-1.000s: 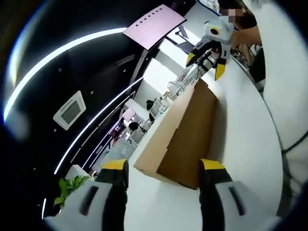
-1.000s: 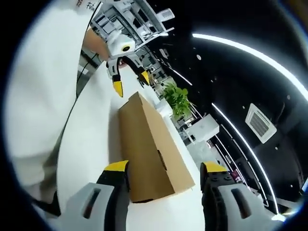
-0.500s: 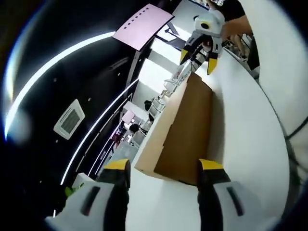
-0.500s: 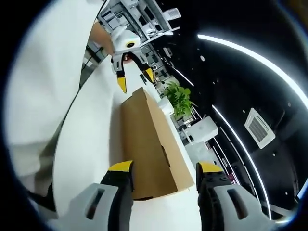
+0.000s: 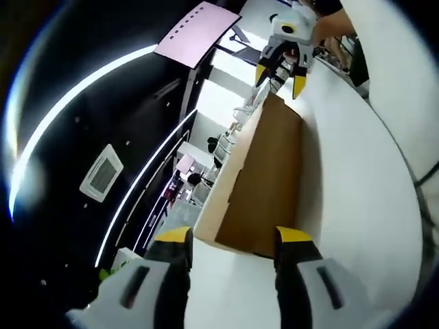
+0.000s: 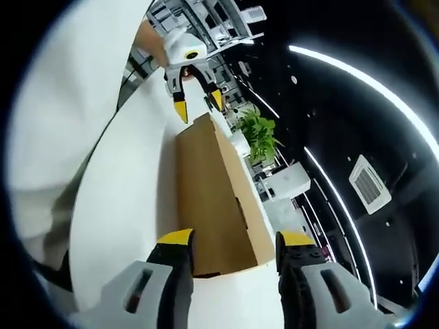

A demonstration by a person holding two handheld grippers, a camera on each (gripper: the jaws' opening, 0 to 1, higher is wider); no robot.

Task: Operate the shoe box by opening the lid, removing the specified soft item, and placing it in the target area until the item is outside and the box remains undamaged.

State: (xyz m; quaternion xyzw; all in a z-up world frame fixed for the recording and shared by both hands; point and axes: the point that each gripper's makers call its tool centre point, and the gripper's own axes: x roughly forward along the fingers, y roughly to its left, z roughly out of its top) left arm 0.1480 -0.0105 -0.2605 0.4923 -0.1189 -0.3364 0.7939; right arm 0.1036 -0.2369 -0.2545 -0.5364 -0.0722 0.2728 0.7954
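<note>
In the left gripper view, the closed brown shoe box is seen lying on the white table, stretching from centre toward 1 o'clock, with the left gripper spread wide around its near end at 6 o'clock and the right gripper parted at its far end near 12 o'clock. In the right gripper view, the box runs toward 12 o'clock between the right gripper, jaws apart, and the left gripper, also parted; a green plant is seen beyond it at 1 o'clock.
</note>
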